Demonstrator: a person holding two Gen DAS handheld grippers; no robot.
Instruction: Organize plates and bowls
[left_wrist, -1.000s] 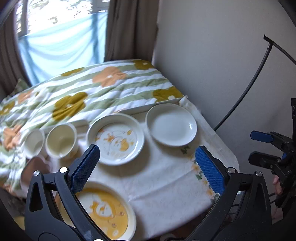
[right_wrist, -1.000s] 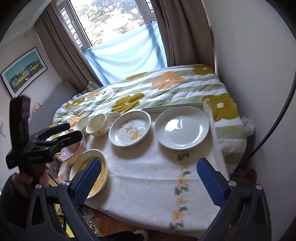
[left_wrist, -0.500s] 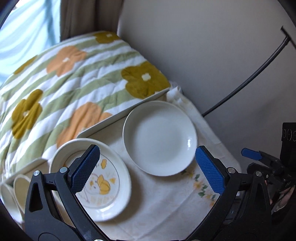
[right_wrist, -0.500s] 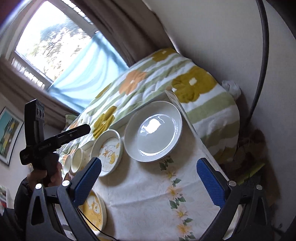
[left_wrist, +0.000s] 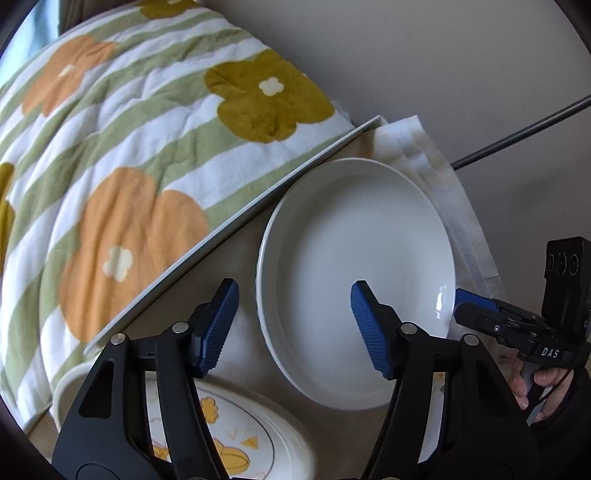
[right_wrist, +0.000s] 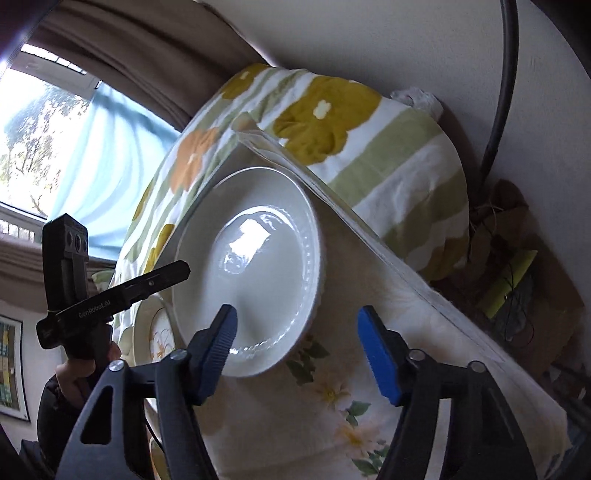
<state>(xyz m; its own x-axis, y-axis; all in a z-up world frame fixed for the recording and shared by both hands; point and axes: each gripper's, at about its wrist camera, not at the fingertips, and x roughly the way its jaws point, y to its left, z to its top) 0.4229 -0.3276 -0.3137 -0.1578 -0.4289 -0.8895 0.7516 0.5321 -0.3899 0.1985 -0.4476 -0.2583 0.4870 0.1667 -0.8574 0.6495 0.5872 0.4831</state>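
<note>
Both tools have just been closing to about half open, and neither has hold of anything. The left tool (left_wrist: 295, 325) straddles the near-left rim of the plain white round ceramic plate (left_wrist: 362, 258), one blue finger (left_wrist: 218, 328) outside it, the other above its bowl. The right tool (right_wrist: 297, 350) hangs over the plate's opposite edge (pads not touching it). The plate lies on the cream flower-printed cloth (right_wrist: 351, 424) covering the worktop. At eight o'clock from it sits a white dish with yellow cartoon print (left_wrist: 236, 435). A green-striped floral quilt (left_wrist: 129, 147) lies beyond, at eleven o'clock.
</note>
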